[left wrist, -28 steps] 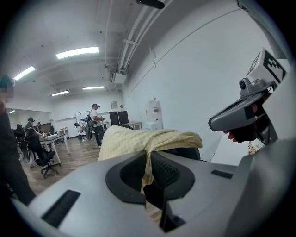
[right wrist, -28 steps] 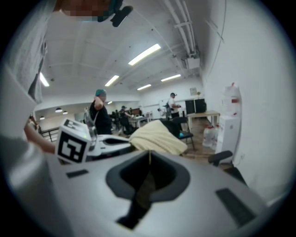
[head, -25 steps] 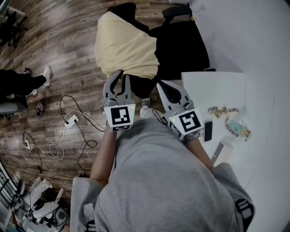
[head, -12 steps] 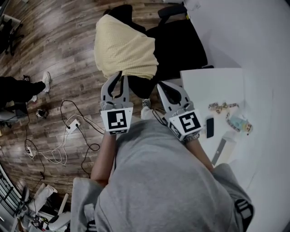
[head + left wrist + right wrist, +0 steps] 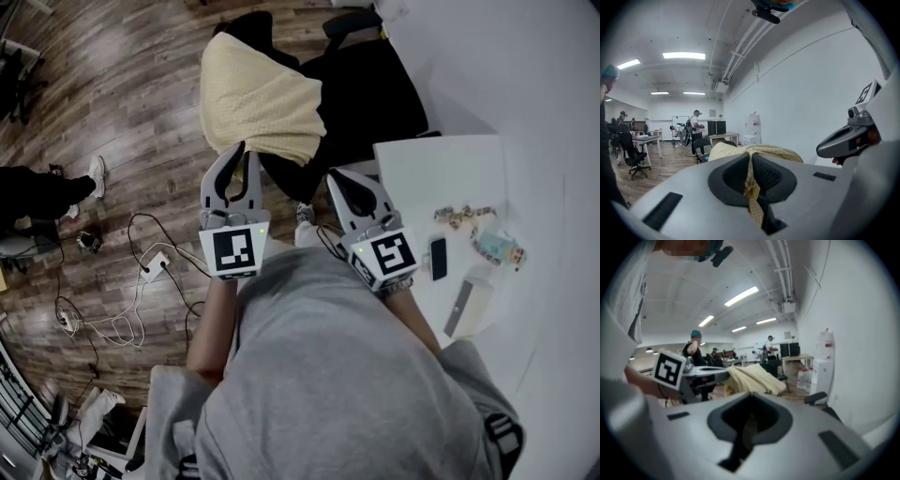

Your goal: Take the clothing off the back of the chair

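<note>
The left claw point(image 5: 242, 155) is held out nearly level in front of the person and is pinched on the lower edge of the clothing point(image 5: 258, 94). The right claw point(image 5: 339, 178) is held beside it, tipped slightly down, its jaws pressed together on nothing. The clothing, a pale yellow textured fabric, is draped over the back of the black chair point(image 5: 370, 94) beside the white table point(image 5: 525, 112). In the head view its long axis is slanted from upper left down toward the claws.

Long white ceiling strip lights point(image 5: 684, 55) light the room evenly; both gripper views bend and darken at their rims, the right one softly blurred.
</note>
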Tool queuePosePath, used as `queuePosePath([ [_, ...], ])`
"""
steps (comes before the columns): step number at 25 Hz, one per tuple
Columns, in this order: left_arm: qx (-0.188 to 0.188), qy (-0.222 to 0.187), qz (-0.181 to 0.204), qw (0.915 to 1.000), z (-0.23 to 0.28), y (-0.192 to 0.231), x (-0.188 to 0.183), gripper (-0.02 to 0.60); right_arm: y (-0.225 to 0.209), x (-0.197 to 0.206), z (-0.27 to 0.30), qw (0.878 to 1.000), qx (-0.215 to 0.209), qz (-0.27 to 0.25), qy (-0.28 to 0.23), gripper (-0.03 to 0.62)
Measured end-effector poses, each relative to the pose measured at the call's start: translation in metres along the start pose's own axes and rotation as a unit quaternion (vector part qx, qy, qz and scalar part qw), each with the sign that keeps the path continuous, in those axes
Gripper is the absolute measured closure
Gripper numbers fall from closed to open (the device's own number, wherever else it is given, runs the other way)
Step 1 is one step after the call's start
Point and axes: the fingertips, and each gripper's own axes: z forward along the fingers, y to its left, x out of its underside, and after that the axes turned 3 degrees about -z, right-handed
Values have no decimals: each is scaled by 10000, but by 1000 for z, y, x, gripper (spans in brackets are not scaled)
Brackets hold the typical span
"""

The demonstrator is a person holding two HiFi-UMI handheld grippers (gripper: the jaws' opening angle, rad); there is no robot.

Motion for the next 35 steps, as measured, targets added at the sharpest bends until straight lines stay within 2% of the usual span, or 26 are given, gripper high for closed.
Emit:
queuePosePath([
  [9,-11,-56,97,9999,-13,10,-8,535,13,-5,-5,9998,126,-24,-126,560],
  [35,572,-423,422,9966,-8,15,-47,535,24,-8,-20,9962,804,133,-316,559],
])
